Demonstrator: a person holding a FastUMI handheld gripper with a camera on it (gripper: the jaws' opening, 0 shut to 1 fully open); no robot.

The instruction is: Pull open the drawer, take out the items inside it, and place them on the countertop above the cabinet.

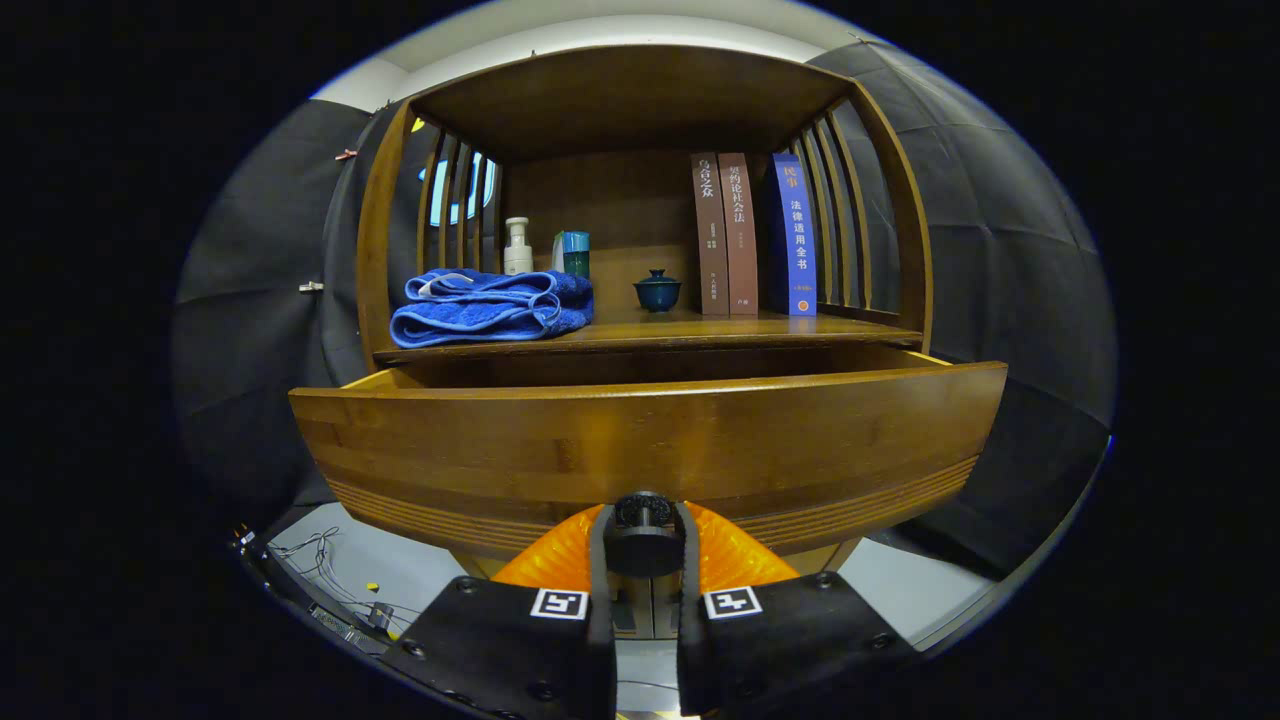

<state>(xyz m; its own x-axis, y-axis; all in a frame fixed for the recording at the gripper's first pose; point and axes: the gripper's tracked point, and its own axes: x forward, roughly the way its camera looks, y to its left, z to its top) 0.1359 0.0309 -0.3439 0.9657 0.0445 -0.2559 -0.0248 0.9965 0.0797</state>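
We have our hand-held gripper [645, 545] clamped on the round dark knob [643, 512] of the curved brown wooden drawer [650, 440], already pulled partly open; its contents stay hidden, nothing yet moved onto the bench [700, 325].

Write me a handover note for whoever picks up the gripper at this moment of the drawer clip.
Gripper: fingers closed on the drawer knob.
Drawer: pulled partly out below the countertop; its inside is hidden behind the drawer front.
Countertop holds a blue towel, two bottles, a small lidded cup and three books.
Done: drawer opened.
Left: release the knob, take the items out, and set them on the countertop.
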